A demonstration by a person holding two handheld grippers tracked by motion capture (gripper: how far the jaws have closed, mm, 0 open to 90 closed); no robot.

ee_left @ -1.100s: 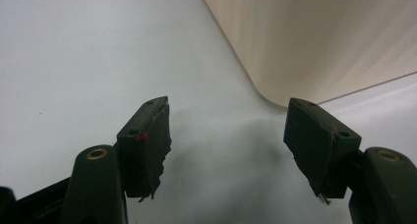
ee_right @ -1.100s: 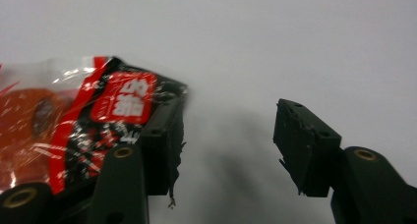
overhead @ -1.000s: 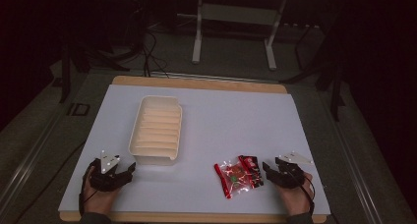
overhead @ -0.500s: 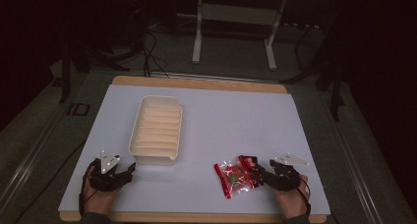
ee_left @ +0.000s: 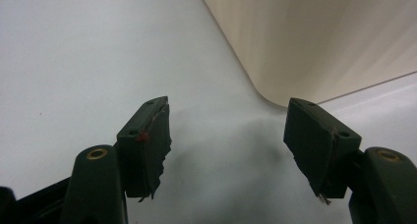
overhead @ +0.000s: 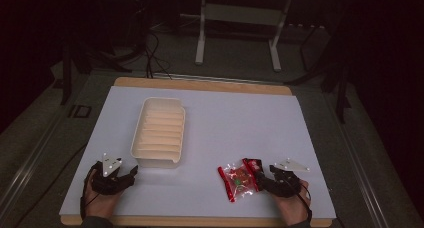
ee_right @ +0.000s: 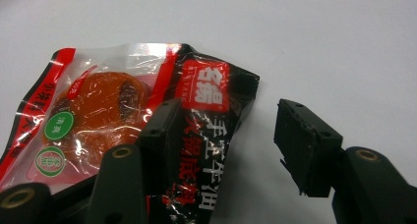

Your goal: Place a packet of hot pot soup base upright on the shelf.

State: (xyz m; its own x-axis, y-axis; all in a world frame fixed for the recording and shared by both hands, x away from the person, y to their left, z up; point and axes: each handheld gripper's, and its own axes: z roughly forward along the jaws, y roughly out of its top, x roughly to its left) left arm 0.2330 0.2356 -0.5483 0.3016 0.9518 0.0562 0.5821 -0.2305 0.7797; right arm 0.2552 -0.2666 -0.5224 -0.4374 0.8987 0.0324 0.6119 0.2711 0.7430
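Red-black crinkled snack packet point(ee_right: 147, 135), clear window, between gaping right hand-held gripper point(ee_right: 231, 145) pads.

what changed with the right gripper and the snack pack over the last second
The right gripper edged left to the snack pack; its open jaws now straddle the pack's black end, not pressing it. The pack, tray and left gripper stayed put.

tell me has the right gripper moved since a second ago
Yes. The right gripper has edged left toward the snack packet, which lies where it did on the white mat.
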